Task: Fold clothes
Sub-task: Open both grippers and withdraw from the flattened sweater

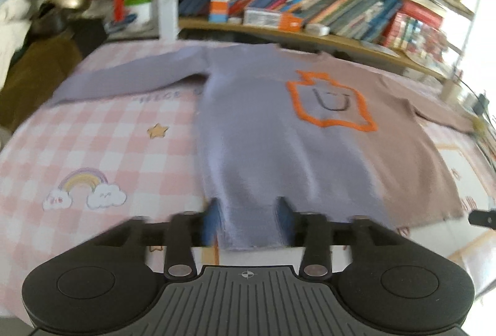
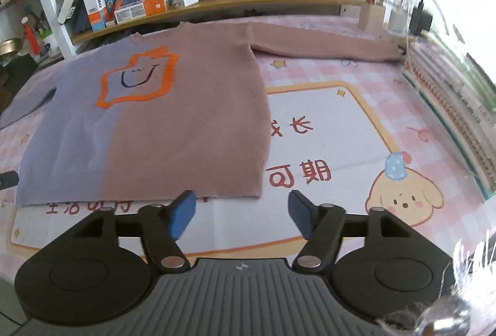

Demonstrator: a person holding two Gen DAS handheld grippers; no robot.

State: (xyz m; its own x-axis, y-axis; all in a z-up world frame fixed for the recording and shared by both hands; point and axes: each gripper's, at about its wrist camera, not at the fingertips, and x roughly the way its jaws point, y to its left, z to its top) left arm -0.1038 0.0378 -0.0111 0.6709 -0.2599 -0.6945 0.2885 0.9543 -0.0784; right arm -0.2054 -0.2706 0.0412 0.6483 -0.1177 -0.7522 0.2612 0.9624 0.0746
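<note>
Left gripper point(image 1: 248, 218): fingers point(image 1: 210, 219) spread wide, nothing clamped. The lilac hem of the sweater point(image 1: 279, 143) lies in the gap between them; pads look clear of the cloth, though the view is blurred

Right gripper point(image 2: 241, 212): fingers point(image 2: 183, 213) wide, holding nothing. They hang just off the sweater's point(image 2: 173, 118) near hem, close to its brown corner, over bare printed cloth

Sweater: one, spread flat and face up on the pink checked surface point(image 1: 93, 143), half lilac, half brown, orange outline motif point(image 2: 139, 78) on the chest. Two sleeves, both stretched outward. Neck edge lies toward the bookshelf point(image 2: 201, 4)

Edges: near hem straight. Open surface point(image 2: 341, 131) to the right of the brown side and to the left of the lilac side. A row of stacked books point(image 2: 449, 118) borders the far right edge
</note>
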